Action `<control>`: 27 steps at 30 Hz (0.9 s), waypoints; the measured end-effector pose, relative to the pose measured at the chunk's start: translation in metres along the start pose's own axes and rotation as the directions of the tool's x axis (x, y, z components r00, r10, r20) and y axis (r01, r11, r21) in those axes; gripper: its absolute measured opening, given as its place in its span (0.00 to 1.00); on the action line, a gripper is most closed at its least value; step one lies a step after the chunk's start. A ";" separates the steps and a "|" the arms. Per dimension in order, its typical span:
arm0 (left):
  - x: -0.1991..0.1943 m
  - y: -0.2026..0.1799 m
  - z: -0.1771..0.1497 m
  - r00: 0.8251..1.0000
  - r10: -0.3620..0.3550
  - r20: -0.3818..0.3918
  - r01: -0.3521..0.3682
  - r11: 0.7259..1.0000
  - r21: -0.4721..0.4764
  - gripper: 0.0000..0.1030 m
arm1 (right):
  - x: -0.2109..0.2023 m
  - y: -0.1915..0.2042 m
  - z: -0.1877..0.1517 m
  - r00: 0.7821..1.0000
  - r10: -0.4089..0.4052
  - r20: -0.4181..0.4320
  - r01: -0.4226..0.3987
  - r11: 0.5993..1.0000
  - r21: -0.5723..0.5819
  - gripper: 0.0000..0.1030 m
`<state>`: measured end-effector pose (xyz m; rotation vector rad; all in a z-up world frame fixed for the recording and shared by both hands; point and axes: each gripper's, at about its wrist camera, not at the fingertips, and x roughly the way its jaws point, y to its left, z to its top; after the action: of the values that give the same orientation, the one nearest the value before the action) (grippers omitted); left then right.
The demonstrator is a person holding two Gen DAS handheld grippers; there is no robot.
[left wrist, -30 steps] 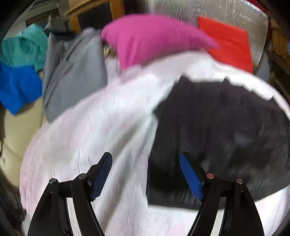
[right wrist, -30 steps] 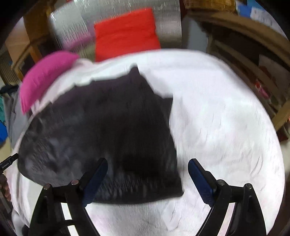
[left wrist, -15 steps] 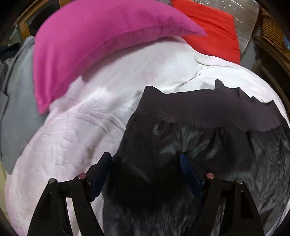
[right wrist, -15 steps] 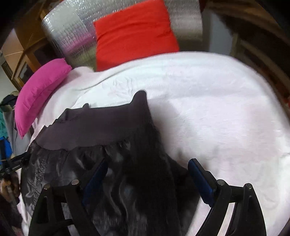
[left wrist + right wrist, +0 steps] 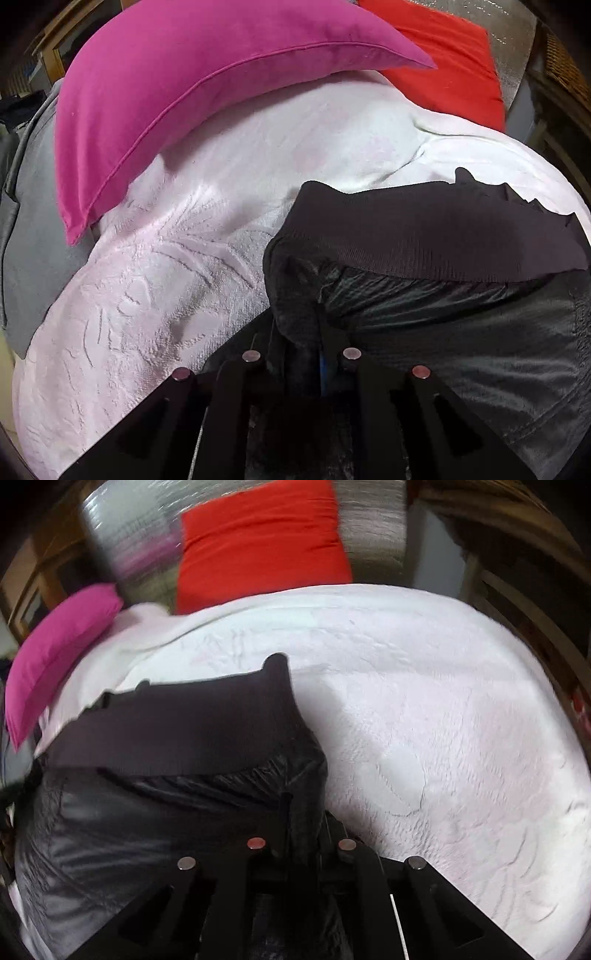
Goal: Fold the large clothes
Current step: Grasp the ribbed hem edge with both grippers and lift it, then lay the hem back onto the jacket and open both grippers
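A black garment (image 5: 443, 236) with a ribbed band and a shiny lining lies on a white blanket (image 5: 184, 258). My left gripper (image 5: 297, 332) sits at the garment's left edge. Its jaws are closing, and a bunch of black fabric is pinched between them. In the right wrist view the same garment (image 5: 177, 731) fills the lower left. My right gripper (image 5: 303, 812) is shut on a fold of the garment's right edge. Both sets of pads are mostly hidden by the cloth.
A pink pillow (image 5: 184, 92) and a red cushion (image 5: 454, 62) lie at the far side of the blanket. A grey garment (image 5: 29, 240) hangs at the left. The blanket (image 5: 443, 701) is bare to the right of the garment. Wooden furniture (image 5: 517, 602) stands beyond it.
Both grippers were open above the garment and have since closed on its edges. The left moved onto the left edge, the right onto the right edge, and the fabric has bunched up at each.
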<state>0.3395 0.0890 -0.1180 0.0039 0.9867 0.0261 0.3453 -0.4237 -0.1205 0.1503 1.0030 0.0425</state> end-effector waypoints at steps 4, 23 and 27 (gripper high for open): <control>-0.011 0.006 0.002 0.999 0.023 0.035 -0.022 0.999 -0.033 0.30 | -0.007 0.009 0.002 1.000 -0.026 -0.006 0.026 1.000 -0.003 0.10; -0.029 -0.073 -0.051 0.996 0.054 0.068 -0.059 0.996 0.072 0.67 | -0.017 0.067 -0.042 1.000 -0.009 0.027 0.011 0.995 -0.102 0.75; -0.024 -0.074 -0.047 0.995 0.079 0.054 -0.081 0.995 0.051 0.67 | -0.010 0.066 -0.039 0.999 -0.023 0.023 0.025 0.996 -0.086 0.75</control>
<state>0.2889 0.0143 -0.1250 0.0926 0.9345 0.0730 0.3094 -0.3550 -0.1227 0.0599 0.9788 0.0620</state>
